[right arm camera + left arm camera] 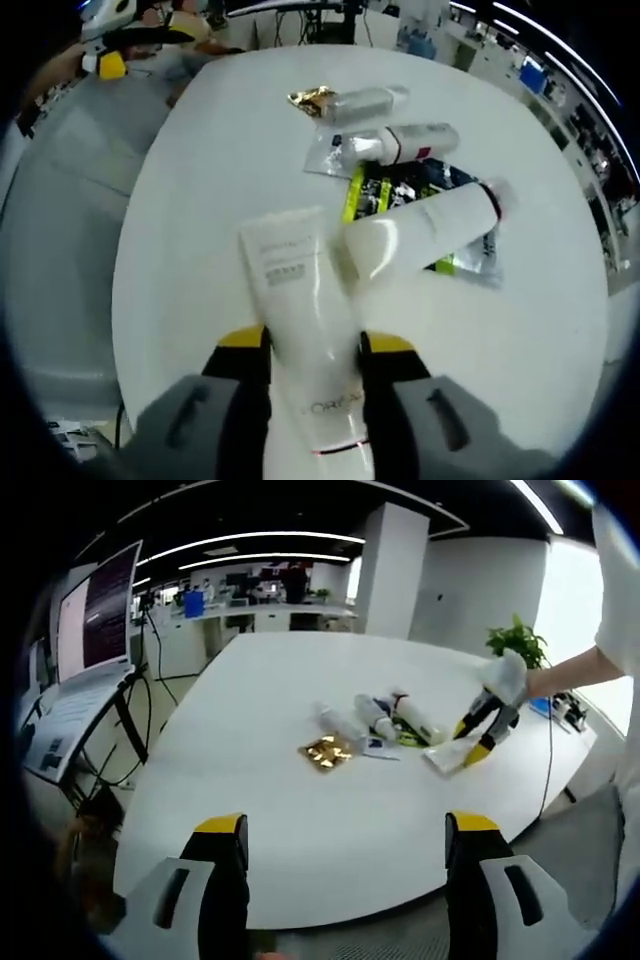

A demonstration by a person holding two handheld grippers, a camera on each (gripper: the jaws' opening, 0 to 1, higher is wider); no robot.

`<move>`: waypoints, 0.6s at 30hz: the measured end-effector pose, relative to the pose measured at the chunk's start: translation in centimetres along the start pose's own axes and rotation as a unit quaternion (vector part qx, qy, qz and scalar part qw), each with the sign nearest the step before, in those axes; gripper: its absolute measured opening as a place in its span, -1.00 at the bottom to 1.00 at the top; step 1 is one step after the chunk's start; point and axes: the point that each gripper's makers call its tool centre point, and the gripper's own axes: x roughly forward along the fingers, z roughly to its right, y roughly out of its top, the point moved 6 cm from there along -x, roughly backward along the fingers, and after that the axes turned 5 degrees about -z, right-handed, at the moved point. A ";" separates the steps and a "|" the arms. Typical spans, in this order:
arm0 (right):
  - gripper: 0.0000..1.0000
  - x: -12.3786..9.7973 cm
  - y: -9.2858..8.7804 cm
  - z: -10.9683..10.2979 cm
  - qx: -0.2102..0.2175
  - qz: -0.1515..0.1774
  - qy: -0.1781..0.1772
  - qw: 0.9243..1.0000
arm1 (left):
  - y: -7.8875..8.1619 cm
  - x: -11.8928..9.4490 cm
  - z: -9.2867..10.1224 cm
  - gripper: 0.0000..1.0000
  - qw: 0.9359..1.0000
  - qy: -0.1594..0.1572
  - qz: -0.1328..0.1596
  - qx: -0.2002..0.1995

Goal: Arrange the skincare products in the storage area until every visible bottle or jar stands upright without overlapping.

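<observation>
- Table [300,800]: white and rounded; we see the skincare products lying in a cluster near its far side.
- Left gripper [345,855]: we see its yellow-tipped jaws spread wide with nothing between them, above the near table edge.
- Right gripper [313,345]: its jaws clamp a white tube [300,300] on both sides.
- White bottle [425,225]: lying flat, touching the tube's end and resting on a dark sachet [400,190].
- Beyond it: a second bottle [400,143], a clear bottle [365,100] and a gold packet [308,97], all lying down.
</observation>
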 end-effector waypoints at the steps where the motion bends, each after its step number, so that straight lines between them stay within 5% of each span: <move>1: -0.33 0.0 0.0 0.0 -0.002 0.001 0.000 1.000 | 0.0 0.0 0.0 0.57 1.000 0.000 0.000 -0.001; 18: -0.38 -0.4 3.0 -1.5 0.053 0.065 -0.018 0.996 | 0.2 0.0 0.3 0.57 1.000 -0.012 0.006 -0.008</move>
